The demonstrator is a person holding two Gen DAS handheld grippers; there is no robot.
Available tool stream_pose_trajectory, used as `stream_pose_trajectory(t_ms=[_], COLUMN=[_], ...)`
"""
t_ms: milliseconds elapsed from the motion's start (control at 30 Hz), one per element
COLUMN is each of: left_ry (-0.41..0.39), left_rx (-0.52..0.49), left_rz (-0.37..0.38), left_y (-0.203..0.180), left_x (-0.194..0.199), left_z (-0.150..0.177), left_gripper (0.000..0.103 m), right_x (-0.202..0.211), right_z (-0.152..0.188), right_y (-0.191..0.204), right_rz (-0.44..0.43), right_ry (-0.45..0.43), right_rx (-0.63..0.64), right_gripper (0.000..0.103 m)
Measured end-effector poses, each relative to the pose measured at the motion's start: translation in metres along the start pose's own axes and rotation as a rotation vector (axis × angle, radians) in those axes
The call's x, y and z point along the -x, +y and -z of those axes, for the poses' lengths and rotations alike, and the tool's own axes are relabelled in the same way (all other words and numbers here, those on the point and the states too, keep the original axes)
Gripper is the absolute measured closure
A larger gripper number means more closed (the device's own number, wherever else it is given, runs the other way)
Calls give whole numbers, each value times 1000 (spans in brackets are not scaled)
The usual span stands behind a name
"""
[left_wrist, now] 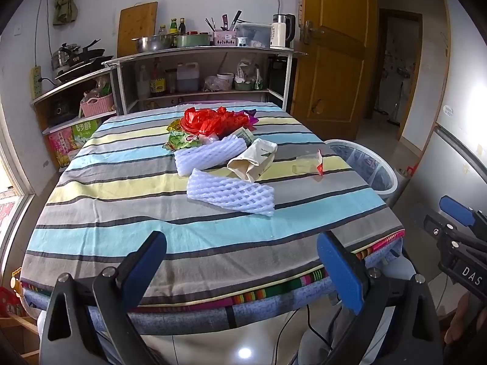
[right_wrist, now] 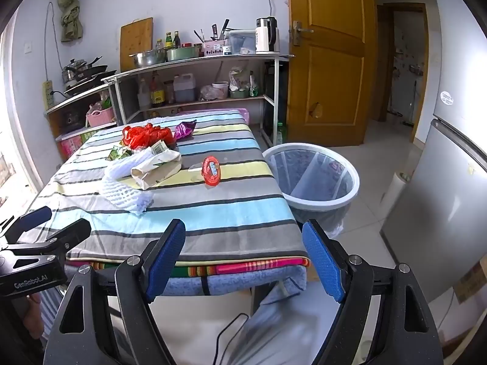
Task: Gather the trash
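Trash lies on the striped table (left_wrist: 121, 188): two white foam nets (left_wrist: 229, 194), a beige paper bag (left_wrist: 252, 159), a red plastic bag (left_wrist: 213, 120), green wrappers (left_wrist: 181, 141), a purple wrapper (right_wrist: 184, 129) and a clear cup with a red lid (right_wrist: 211, 170). A white bin (right_wrist: 313, 179) with a clear liner stands on the floor at the table's right side. My left gripper (left_wrist: 242, 269) is open and empty at the table's near edge. My right gripper (right_wrist: 243, 258) is open and empty at the near right corner, and it also shows in the left wrist view (left_wrist: 456, 213).
Metal shelves (left_wrist: 197, 51) with pots, bottles and a kettle stand behind the table. A wooden door (right_wrist: 328, 60) is at the back right. A grey fridge (right_wrist: 441, 213) stands at the right. Tiled floor (right_wrist: 380, 152) lies around the bin.
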State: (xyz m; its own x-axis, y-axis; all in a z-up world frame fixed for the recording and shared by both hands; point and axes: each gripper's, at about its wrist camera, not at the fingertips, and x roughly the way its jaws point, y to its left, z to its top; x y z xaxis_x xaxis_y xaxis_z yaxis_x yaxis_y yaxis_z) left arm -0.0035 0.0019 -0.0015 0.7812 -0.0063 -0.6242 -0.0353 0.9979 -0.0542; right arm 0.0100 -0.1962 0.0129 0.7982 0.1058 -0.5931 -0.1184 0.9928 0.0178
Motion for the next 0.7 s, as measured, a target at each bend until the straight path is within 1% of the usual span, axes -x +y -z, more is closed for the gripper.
stream_pose_trajectory(t_ms=[533, 700], left_ry=[-2, 5], left_rx=[-1, -6], left_rz=[2, 14], left_y=[1, -7], left_x=[0, -1], left_z=[2, 0], left_gripper=[2, 2], right_x=[3, 5], right_z=[0, 1], right_y=[0, -1], right_rz=[3, 9], right_ry=[1, -5], right_rx=[1, -1], right_gripper=[23, 23])
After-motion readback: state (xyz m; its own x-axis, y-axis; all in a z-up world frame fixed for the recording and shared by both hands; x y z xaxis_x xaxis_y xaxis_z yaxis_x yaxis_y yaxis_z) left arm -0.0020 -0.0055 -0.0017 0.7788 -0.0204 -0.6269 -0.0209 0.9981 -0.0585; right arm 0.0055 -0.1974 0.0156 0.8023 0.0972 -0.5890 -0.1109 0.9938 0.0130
